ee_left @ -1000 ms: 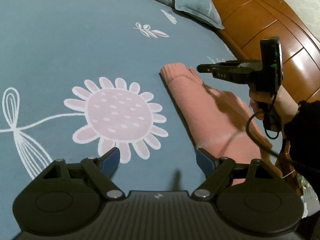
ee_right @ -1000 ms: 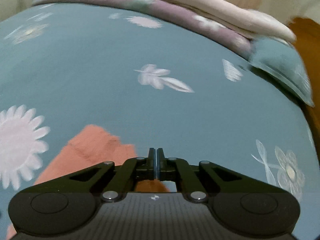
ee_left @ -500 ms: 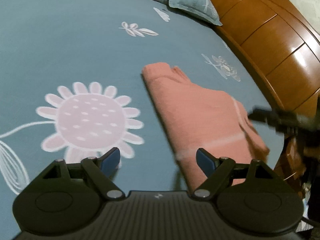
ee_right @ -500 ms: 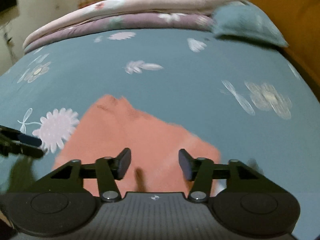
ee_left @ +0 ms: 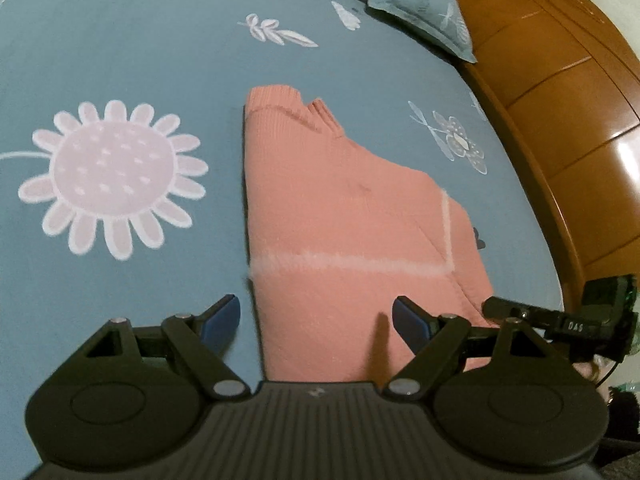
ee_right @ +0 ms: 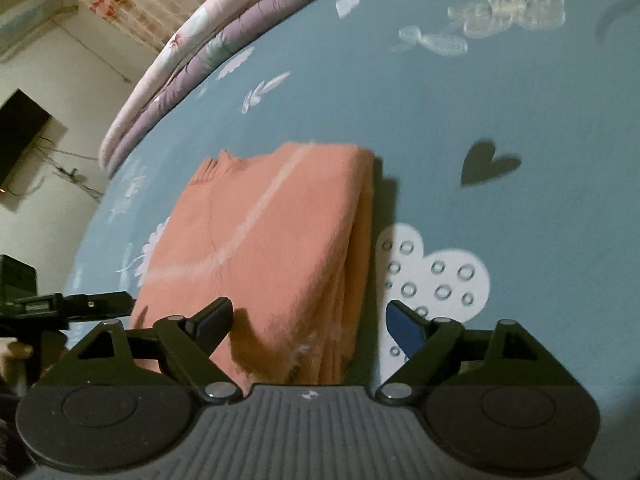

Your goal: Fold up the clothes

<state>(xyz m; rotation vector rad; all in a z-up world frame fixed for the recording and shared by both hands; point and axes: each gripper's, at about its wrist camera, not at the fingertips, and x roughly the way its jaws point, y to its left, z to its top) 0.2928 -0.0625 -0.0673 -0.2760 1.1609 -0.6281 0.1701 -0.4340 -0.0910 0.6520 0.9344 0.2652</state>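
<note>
A wide bed (ee_left: 132, 40) fills the room's middle, spread with a teal sheet printed in white: a big pale daisy (ee_left: 114, 178) to one side, leaf sprigs (ee_left: 276, 32) farther up, a dotted heart (ee_right: 434, 276) and a small dark heart (ee_right: 486, 162) toward the near edge. A teal pillow (ee_left: 424, 8) lies at the far corner against folded mauve and pink floral quilts (ee_right: 208, 52). Along one side runs a polished wooden headboard (ee_left: 568, 100), glossy with reflected light. Beyond the bed the wall is pale, with a dark screen (ee_right: 20, 132) mounted on it and cables trailing below.

There are no containers here; the only loose thing is the salmon-pink knitted sweater (ee_left: 348, 220), lying folded on the sheet between the daisy and the bed's near edge, ribbed collar pointing toward the pillow and a pale stripe crossing it. From the right side its layers show stacked at the fold.

The left gripper (ee_left: 316, 318) hovers over the sweater's near end, jaws apart with nothing between the pads. The right gripper (ee_right: 308, 322) stands at the folded edge, its jaws having just been opening; they straddle the sweater's corner but the pads do not press on it. A hand (ee_right: 16, 350) shows dimly behind the left gripper.
</note>
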